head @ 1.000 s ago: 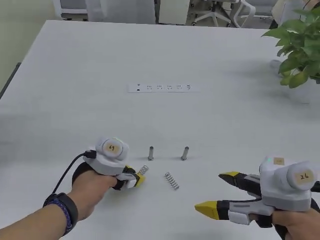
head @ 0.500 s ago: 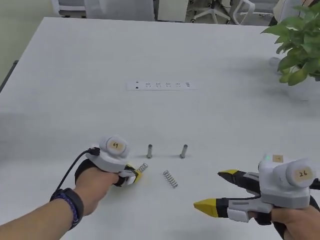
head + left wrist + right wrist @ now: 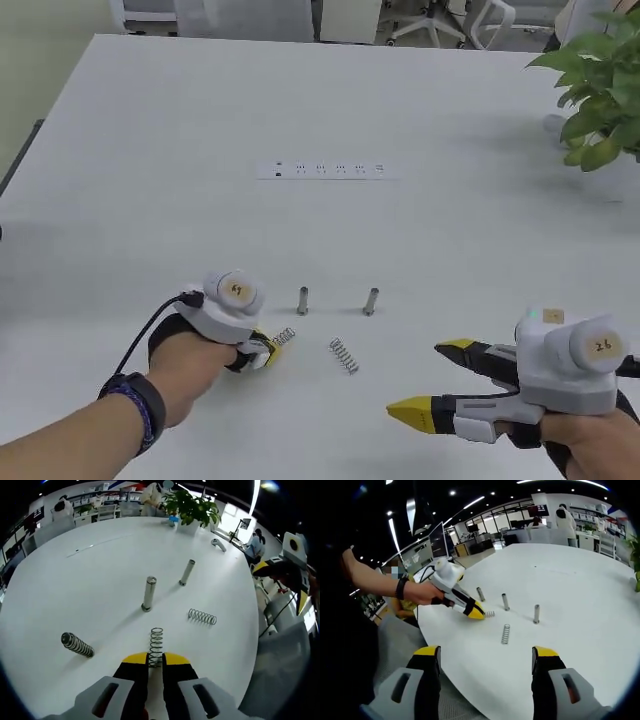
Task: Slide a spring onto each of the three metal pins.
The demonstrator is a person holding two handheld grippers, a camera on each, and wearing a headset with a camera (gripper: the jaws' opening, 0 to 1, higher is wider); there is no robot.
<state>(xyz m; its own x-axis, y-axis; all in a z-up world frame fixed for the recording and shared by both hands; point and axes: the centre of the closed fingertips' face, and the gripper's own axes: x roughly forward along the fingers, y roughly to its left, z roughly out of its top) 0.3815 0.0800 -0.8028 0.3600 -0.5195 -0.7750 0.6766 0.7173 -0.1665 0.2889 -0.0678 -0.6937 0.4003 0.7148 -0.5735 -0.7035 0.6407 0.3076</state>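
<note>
My left gripper (image 3: 264, 351) is shut on one end of a small spring (image 3: 284, 336) that points toward the pins; the left gripper view shows that spring (image 3: 156, 640) sticking out of the closed jaws (image 3: 155, 661). Two bare metal pins (image 3: 303, 299) (image 3: 371, 301) stand upright just beyond it. A third pin (image 3: 77, 644) at the left wears a spring. A loose spring (image 3: 343, 356) lies flat between the grippers. My right gripper (image 3: 430, 380) hovers open and holds nothing at the near right, its own view showing the loose spring (image 3: 506, 633) ahead.
A white power strip (image 3: 328, 171) lies flat at the table's middle. A potted plant (image 3: 600, 90) stands at the far right edge. Office chairs line the far side. A black cable runs from the left gripper along the wrist.
The left gripper has turned slightly with the spring still in its jaws. The right gripper has hardly moved. The head camera has shifted a little.
</note>
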